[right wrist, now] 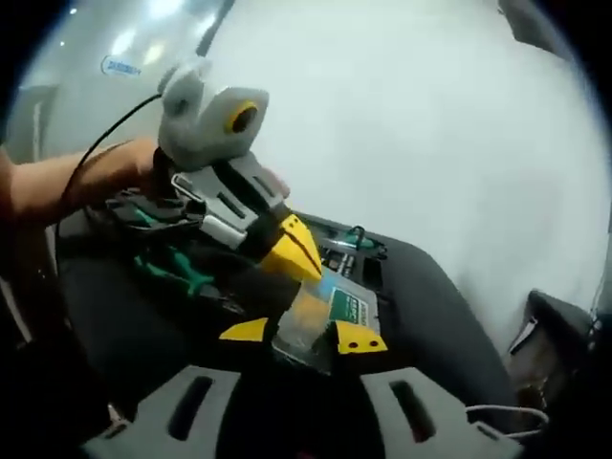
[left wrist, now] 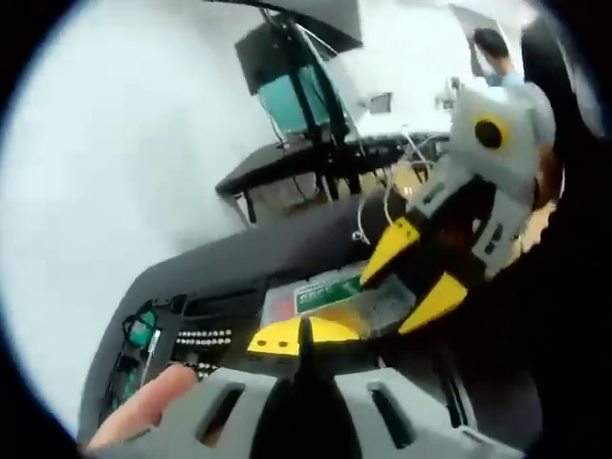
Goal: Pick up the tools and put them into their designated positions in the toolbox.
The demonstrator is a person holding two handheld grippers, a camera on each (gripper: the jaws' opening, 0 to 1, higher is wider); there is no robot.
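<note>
Clear plastic case (right wrist: 330, 306) with a green label, lying flat in the middle of the open black toolbox (right wrist: 421, 287). Probably light, stiff and slick, perhaps with small loose parts inside. Best taken across its short sides, squarely and kept level, without hard squeezing.

Right gripper (right wrist: 301, 335) right at the case, yellow jaws apart and straddling the near end. Cannot tell whether they touch it. Seen in the left gripper view (left wrist: 416, 273) slanting down onto the case (left wrist: 354, 296).

Left gripper (left wrist: 301, 335) above the toolbox's near part, jaws together, nothing between them.

Green-handled tools (right wrist: 177, 273) along one side of the toolbox, rows of small bits (left wrist: 203, 337) in another compartment.
</note>
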